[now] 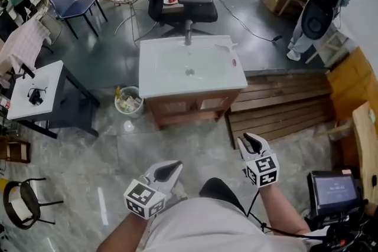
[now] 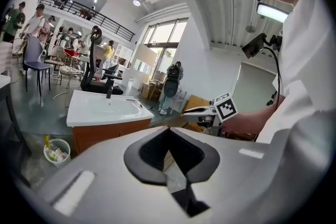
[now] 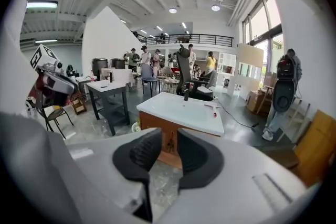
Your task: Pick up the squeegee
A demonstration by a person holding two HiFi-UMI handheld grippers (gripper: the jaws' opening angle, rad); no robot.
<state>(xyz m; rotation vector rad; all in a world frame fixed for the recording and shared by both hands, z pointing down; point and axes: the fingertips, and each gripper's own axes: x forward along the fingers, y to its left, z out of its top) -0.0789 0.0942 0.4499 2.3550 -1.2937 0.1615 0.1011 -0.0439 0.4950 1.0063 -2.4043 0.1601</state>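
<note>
Head view: approach step, I judge; the likely squeegee (image 1: 231, 56) is lying on the sink's (image 1: 147, 90) right rim. Left gripper view: my left gripper (image 2: 168, 131) is resting closed, empty. Right gripper view: my right gripper (image 3: 169, 136) is standing parted, empty, needing to reach that rim.

All three views toward far washbasin (image 1: 155, 84)

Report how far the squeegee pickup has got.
Done: nothing yet. What looks like the squeegee lies untouched on the right edge of the washbasin. In hand: nothing. The left gripper has its tips together and the right gripper stands open; both are empty and well short of the washbasin. Left: close in, grip the squeegee and lift it.
</note>
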